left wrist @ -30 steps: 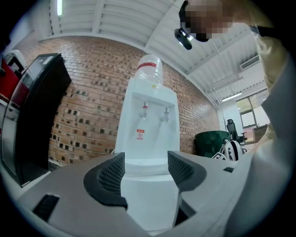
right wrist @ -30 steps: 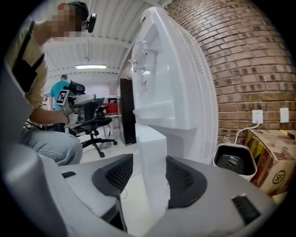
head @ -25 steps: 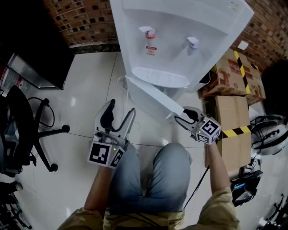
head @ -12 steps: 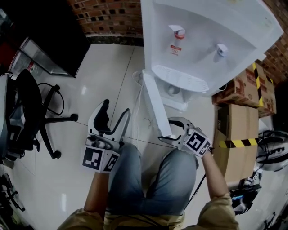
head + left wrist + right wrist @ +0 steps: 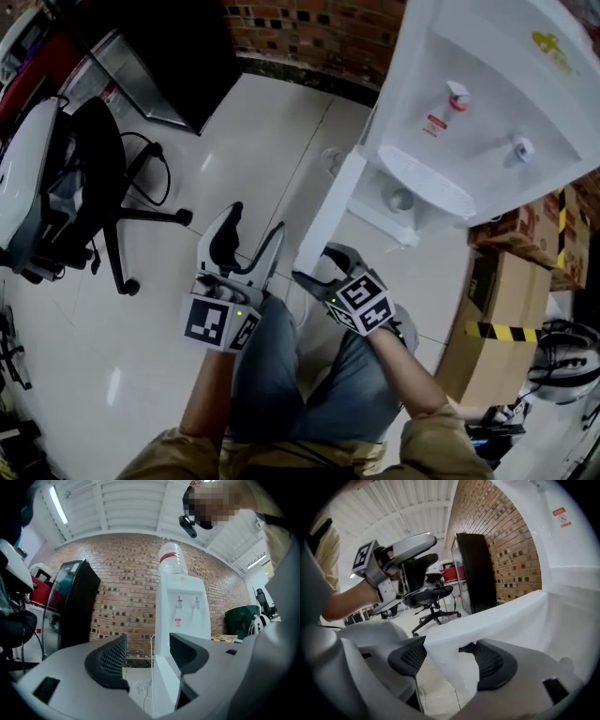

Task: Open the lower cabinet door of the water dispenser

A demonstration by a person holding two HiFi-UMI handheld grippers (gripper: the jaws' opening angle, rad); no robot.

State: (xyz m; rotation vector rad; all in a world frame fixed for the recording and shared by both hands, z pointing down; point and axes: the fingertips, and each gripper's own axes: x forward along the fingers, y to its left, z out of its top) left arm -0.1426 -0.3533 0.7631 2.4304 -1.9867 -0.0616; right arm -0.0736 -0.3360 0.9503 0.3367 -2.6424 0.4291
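Note:
The white water dispenser (image 5: 487, 103) stands against the brick wall, and its lower cabinet door (image 5: 328, 211) is swung wide open towards me. My right gripper (image 5: 312, 262) is at the door's free bottom edge. In the right gripper view the door edge (image 5: 497, 616) lies between the black pads (image 5: 490, 660), and the jaws are opening and no longer clamp it. My left gripper (image 5: 255, 220) hovers open just left of the door with nothing between its fingers. In the left gripper view it (image 5: 147, 660) looks at the dispenser (image 5: 180, 616) and the door's edge (image 5: 164, 686).
A black office chair (image 5: 103, 178) and a dark cabinet (image 5: 178, 47) stand to the left. Cardboard boxes (image 5: 525, 244) with hazard tape sit right of the dispenser. A white cable (image 5: 333, 159) lies on the tiled floor by its base. My knees are directly below the grippers.
The door has swung from partly open to wide open, towards the left. My right gripper travelled left with its edge and its jaws have spread. The left gripper shifted slightly.

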